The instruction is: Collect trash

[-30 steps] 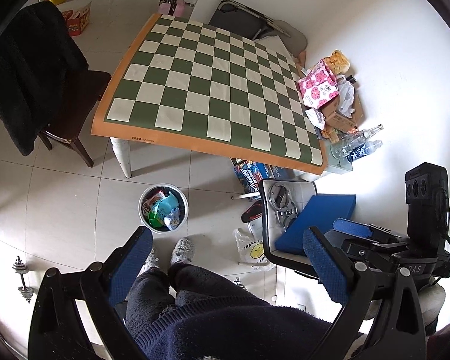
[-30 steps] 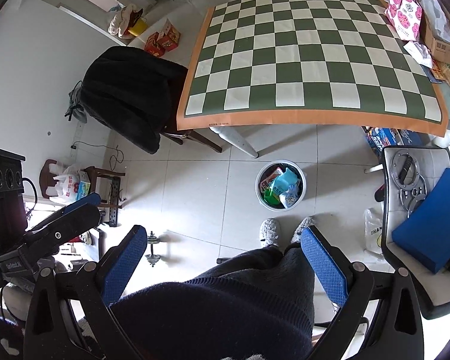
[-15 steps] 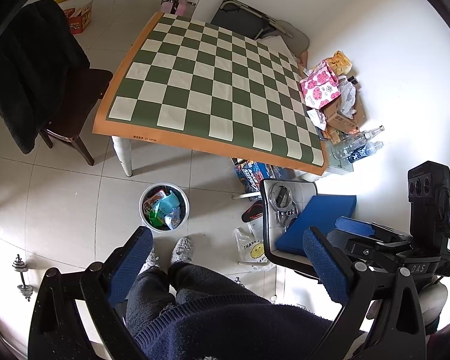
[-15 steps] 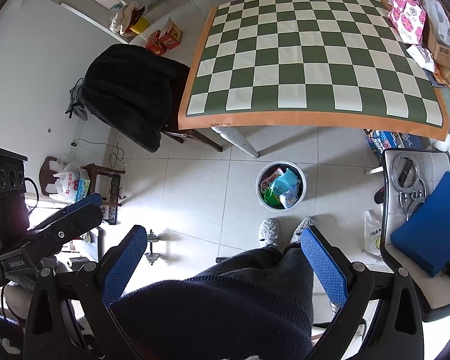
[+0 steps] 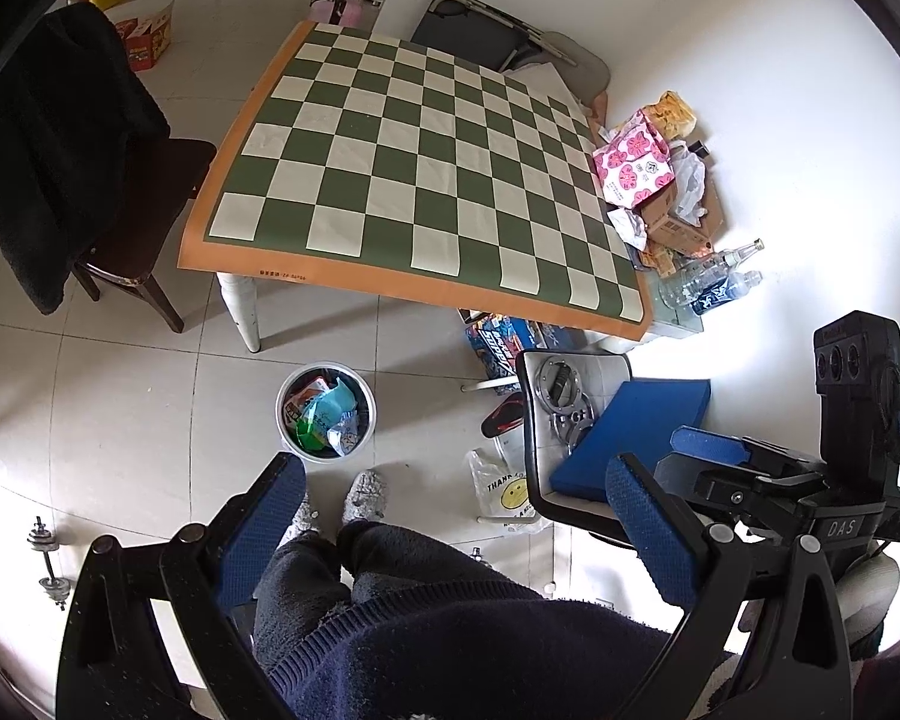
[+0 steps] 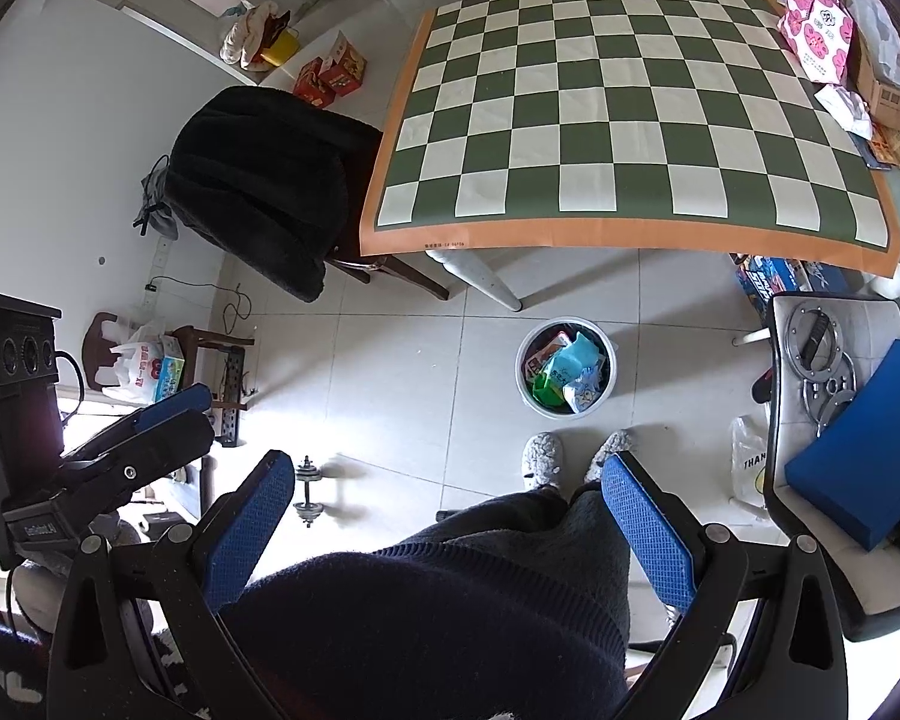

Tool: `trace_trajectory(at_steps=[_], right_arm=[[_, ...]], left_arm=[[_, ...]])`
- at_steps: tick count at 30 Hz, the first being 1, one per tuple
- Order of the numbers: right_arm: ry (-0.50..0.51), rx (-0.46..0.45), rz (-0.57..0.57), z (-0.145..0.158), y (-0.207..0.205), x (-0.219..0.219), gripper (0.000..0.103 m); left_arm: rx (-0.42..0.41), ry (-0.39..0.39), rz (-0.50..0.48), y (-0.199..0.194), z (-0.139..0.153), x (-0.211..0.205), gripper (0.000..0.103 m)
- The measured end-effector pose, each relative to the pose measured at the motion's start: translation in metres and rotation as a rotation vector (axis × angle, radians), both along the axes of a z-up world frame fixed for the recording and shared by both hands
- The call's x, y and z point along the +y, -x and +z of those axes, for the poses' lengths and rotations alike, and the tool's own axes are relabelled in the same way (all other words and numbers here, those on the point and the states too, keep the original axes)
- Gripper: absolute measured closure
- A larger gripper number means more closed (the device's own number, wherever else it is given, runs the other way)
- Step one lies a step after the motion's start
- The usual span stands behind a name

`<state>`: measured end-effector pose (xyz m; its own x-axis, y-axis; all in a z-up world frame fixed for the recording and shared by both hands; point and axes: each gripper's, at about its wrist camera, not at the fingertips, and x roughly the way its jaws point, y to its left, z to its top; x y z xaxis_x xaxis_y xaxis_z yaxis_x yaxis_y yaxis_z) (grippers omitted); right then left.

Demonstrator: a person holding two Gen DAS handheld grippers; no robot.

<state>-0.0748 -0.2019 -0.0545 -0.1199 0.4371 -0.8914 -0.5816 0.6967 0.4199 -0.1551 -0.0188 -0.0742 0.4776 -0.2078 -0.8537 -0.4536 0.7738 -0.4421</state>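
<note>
A white trash bin [image 5: 325, 414] stands on the tiled floor in front of the table, holding several wrappers; it also shows in the right wrist view [image 6: 566, 369]. My left gripper [image 5: 450, 492] is open and empty, held high above the floor over the person's legs. My right gripper [image 6: 444, 489] is open and empty at the same height. The checkered table top [image 5: 426, 174] carries nothing in its middle. The right gripper's body [image 5: 780, 480] shows at the right of the left wrist view, and the left gripper's body [image 6: 114, 456] at the left of the right wrist view.
A pile of packages, a pink floral bag [image 5: 633, 165] and bottles [image 5: 711, 288] lies at the table's right end by the wall. A chair with a blue cushion [image 5: 627, 438] stands right, a chair with a black coat [image 6: 258, 192] left. A dumbbell [image 6: 309, 489] lies on the floor.
Both views have shifted slightly; the grippers drifted a little, still held high and open. Nothing was picked up or let go.
</note>
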Motion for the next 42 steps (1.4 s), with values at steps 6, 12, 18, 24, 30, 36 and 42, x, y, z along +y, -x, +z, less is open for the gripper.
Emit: trace_trajectory(at_steps=[6, 12, 18, 24, 30, 36, 42], right_arm=[[-0.003, 0.002, -0.006, -0.001, -0.001, -0.006, 0.0], [-0.008, -0.003, -0.018, 0.002, -0.003, -0.013, 0.0], [-0.009, -0.005, -0.019, 0.003, -0.002, -0.017, 0.0], [-0.011, -0.001, -0.022, 0.003, -0.003, -0.017, 0.0], [-0.012, -0.001, -0.02, 0.004, -0.003, -0.018, 0.0], [-0.011, -0.002, -0.018, 0.004, -0.003, -0.019, 0.0], [-0.011, -0.004, -0.019, 0.005, -0.002, -0.021, 0.0]], left_arm=[[0.0, -0.003, 0.001, -0.003, 0.002, -0.002, 0.0], [0.002, -0.004, 0.007, -0.003, 0.002, -0.004, 0.0], [0.001, -0.007, 0.008, -0.004, 0.002, -0.005, 0.0], [0.0, -0.009, 0.005, -0.003, 0.004, -0.006, 0.0], [-0.002, -0.012, 0.013, -0.003, 0.004, -0.008, 0.0], [-0.002, -0.009, 0.007, -0.003, 0.004, -0.008, 0.0], [-0.002, -0.013, 0.007, -0.002, 0.004, -0.008, 0.0]])
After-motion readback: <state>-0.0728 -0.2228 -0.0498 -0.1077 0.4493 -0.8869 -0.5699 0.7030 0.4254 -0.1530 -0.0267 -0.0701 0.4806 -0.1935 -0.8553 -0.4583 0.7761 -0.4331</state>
